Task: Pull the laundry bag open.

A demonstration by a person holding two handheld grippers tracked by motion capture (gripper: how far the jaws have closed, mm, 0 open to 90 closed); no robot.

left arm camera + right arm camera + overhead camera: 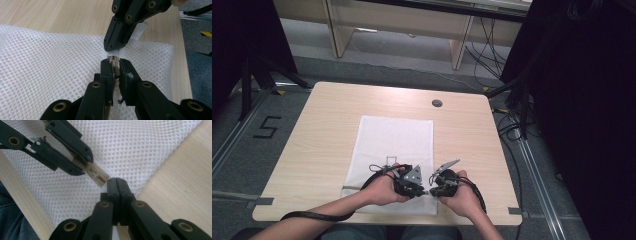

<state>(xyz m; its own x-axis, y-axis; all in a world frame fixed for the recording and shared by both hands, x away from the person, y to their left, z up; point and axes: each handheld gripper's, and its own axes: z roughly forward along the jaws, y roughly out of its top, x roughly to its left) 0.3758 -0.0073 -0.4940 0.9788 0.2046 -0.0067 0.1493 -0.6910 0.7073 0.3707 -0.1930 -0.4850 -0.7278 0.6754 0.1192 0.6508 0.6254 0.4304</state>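
Gripping wooden peg w/ left gripper, mesh bag beneath

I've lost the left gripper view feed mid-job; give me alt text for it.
The left gripper is shut on a small wooden piece, held just above a white mesh bag on a light wooden table. The right gripper reaches in from above, its closed jaws pinching a white strip right at the wooden piece's far end.

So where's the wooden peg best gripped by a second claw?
By its bare end: the wooden peg juts past the left claw, which covers the rest. Come end-on from the opposite side, where the right claw, shut on a white tab, faces it.
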